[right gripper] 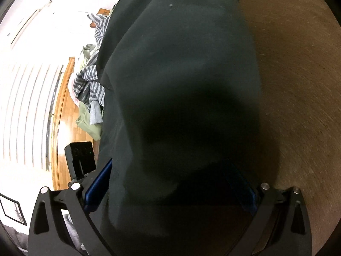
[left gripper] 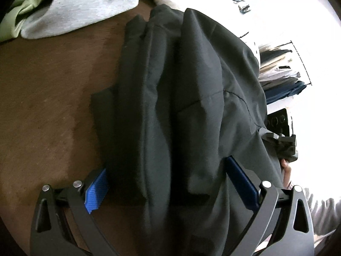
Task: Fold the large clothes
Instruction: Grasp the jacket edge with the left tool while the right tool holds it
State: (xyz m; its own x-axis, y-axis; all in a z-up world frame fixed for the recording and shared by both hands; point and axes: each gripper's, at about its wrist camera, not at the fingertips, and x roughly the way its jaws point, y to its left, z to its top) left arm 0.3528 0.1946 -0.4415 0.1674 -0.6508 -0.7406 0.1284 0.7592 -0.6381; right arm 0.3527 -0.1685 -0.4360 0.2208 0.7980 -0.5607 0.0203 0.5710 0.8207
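both grippers [left gripper: 168, 183] [right gripper: 170, 183] level, jaws wide, dark garment [left gripper: 181, 106] bunched between, ungripped.

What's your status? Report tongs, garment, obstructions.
Left tongs and right tongs wide, straddling black garment, grip unconfirmed. Garment bunched on brown surface. Grey garment lies beyond.

Left hand-held gripper [left gripper: 168, 183]: jaws spread wide, blue pads [left gripper: 97, 189] well apart, black linkage arms splayed to either side; dark cloth fills the gap between them. Right hand-held gripper [right gripper: 172, 183]: jaws likewise wide apart, one blue pad [right gripper: 100, 183] exposed, the other in shadow. In the left wrist view, the person's right hand [left gripper: 286, 167] shows partly, behind the right gripper's body.
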